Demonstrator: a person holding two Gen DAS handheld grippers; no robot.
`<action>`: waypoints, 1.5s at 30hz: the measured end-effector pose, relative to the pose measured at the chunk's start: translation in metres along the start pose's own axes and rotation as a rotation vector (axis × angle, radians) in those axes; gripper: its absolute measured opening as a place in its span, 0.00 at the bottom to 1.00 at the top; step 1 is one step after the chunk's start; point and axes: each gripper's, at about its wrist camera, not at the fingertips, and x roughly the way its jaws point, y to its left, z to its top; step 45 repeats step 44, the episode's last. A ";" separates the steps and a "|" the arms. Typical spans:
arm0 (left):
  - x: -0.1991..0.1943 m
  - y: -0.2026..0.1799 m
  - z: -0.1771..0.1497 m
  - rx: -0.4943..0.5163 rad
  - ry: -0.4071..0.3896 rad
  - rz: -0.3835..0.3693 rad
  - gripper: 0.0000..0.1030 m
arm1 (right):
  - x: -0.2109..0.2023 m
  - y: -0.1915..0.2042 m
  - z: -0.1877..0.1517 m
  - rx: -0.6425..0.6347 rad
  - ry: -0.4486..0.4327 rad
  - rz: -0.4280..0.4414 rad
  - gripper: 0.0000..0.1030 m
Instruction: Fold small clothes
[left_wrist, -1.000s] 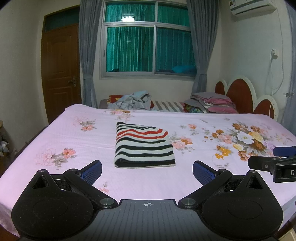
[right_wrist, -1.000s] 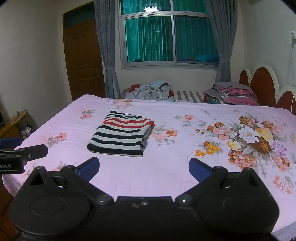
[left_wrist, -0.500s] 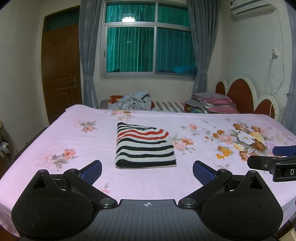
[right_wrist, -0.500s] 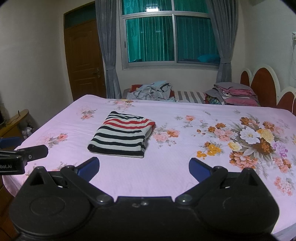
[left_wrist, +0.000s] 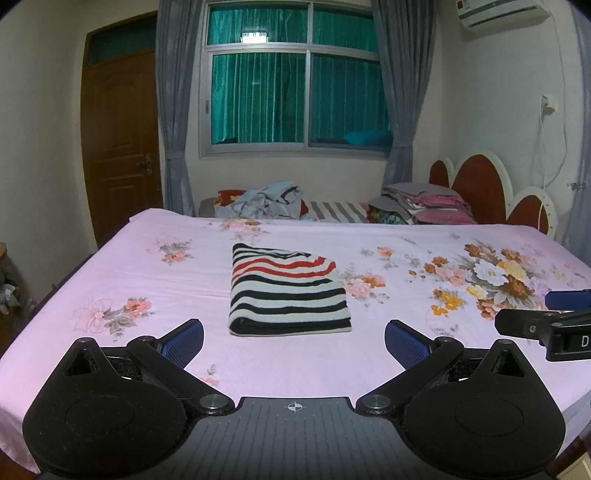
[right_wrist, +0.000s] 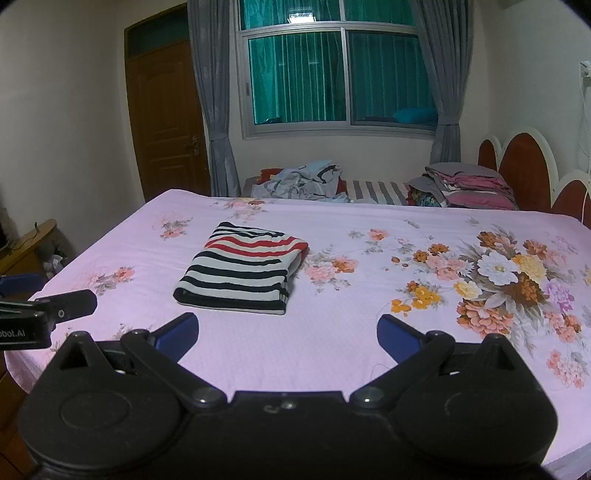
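A folded striped garment in black, white and red lies flat on the pink flowered bedsheet. My left gripper hovers just in front of its near edge, open, with nothing between the blue pads. In the right wrist view the same garment lies ahead and to the left of my right gripper, which is also open and holds nothing. Each gripper shows at the edge of the other's view: the right gripper and the left gripper.
A heap of loose clothes sits at the far edge of the bed, beside a stack of folded bedding by the headboard. A wooden door and low furniture stand on the left.
Both views have shifted only slightly; the garment sits a touch lower and closer in the right wrist view. Both grippers stay open and nothing was grasped.
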 end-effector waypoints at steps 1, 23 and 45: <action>0.000 0.000 -0.001 0.001 0.000 0.001 1.00 | 0.000 0.000 0.000 0.001 0.001 0.000 1.00; 0.001 0.002 -0.002 0.009 -0.003 0.001 1.00 | 0.001 0.001 -0.001 0.000 0.000 0.001 1.00; 0.006 0.015 0.000 0.001 -0.022 0.000 1.00 | 0.006 0.005 -0.001 -0.007 0.003 0.006 1.00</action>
